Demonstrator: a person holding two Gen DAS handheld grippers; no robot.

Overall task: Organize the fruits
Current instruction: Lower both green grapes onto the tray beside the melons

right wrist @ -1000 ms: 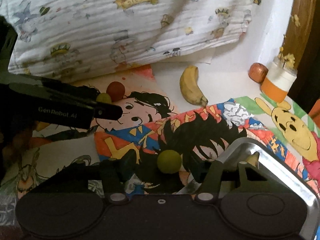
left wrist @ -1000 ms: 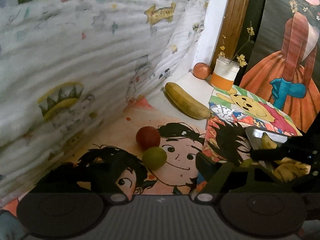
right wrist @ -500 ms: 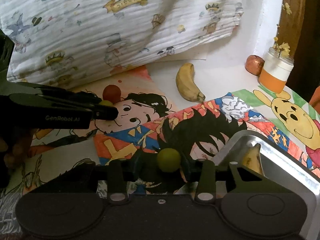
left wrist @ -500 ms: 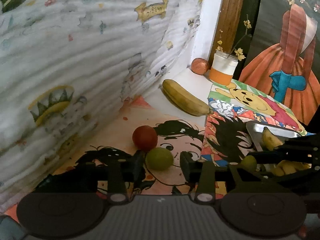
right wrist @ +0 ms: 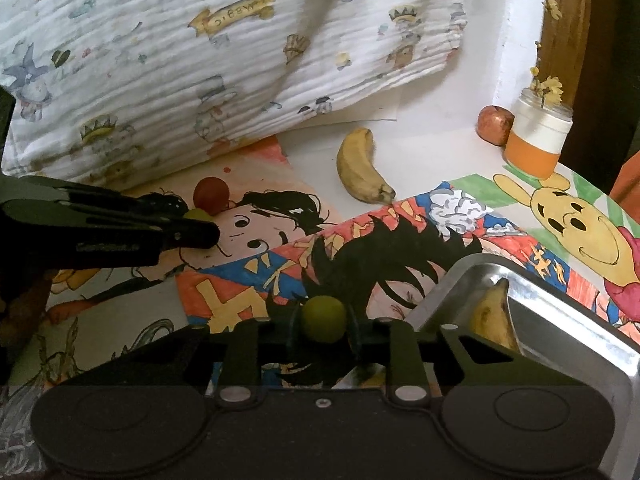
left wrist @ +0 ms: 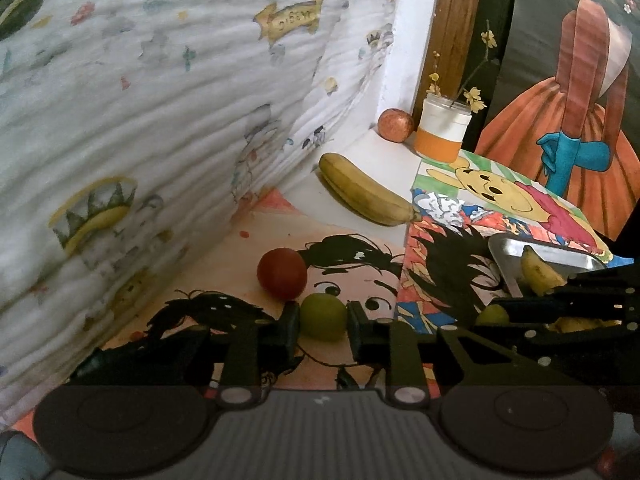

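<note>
Between the left gripper's (left wrist: 323,317) pads, clamped tight: one green fruit (left wrist: 323,316), touching a red fruit (left wrist: 282,273). Likewise pinched in the right gripper (right wrist: 324,319): another green fruit (right wrist: 324,319).

I am pointing both claws slightly downward, left gripper (left wrist: 323,320) and right gripper (right wrist: 324,320) each clamping a small round fruit.

R hand-held gripper (right wrist: 323,320) clamps green fruit (right wrist: 323,319) beside steel tray (right wrist: 568,332).
</note>
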